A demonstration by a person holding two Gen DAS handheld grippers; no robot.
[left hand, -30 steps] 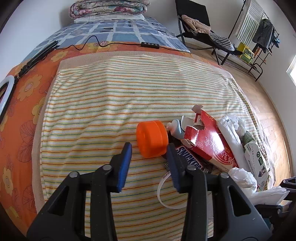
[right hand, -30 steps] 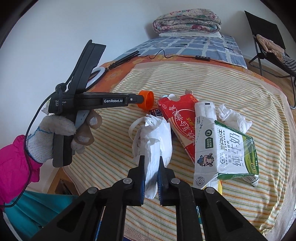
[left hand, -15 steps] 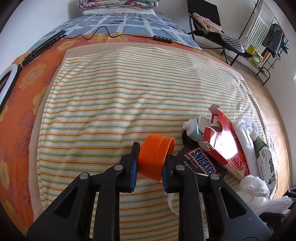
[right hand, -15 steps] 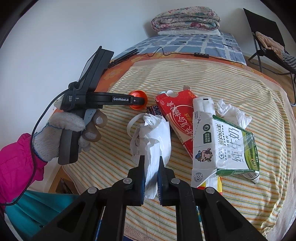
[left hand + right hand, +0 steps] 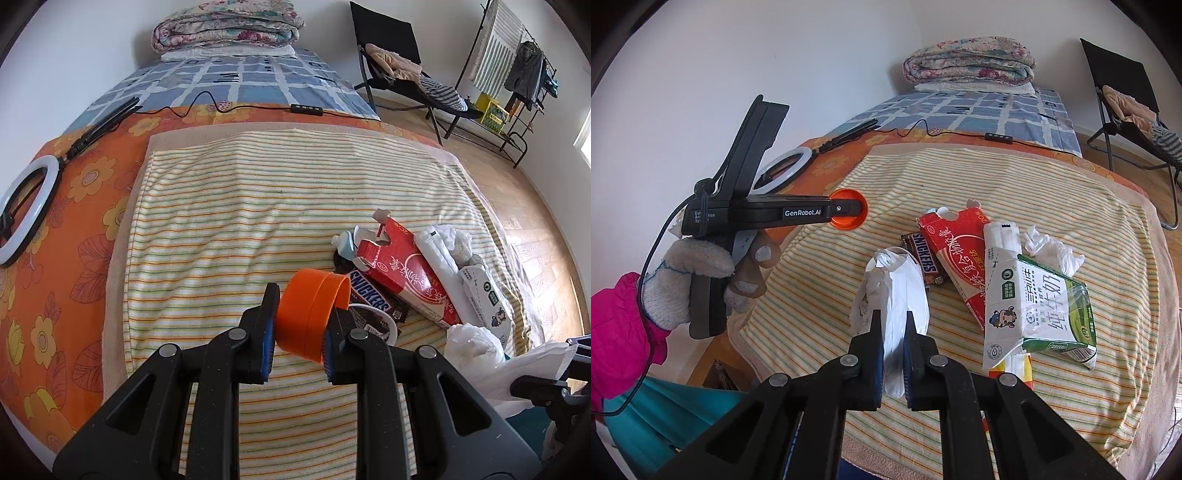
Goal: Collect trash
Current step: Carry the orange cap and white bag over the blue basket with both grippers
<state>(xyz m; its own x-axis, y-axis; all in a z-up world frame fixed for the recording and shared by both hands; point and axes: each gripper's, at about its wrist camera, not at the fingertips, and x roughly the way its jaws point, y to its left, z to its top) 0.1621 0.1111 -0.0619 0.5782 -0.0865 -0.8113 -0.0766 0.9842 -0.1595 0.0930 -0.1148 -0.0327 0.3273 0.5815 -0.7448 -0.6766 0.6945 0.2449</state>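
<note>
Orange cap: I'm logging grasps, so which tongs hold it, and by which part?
The left tongs clamp the orange cap across its side wall, open end tilted up.

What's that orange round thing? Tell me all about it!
It is an orange lid that looks like plastic: round, with a ridge around its side and hollow inside. The left tool pinches its sides between blue pads, holding it tilted above the striped towel, its open end toward the candy wrapper.
</note>
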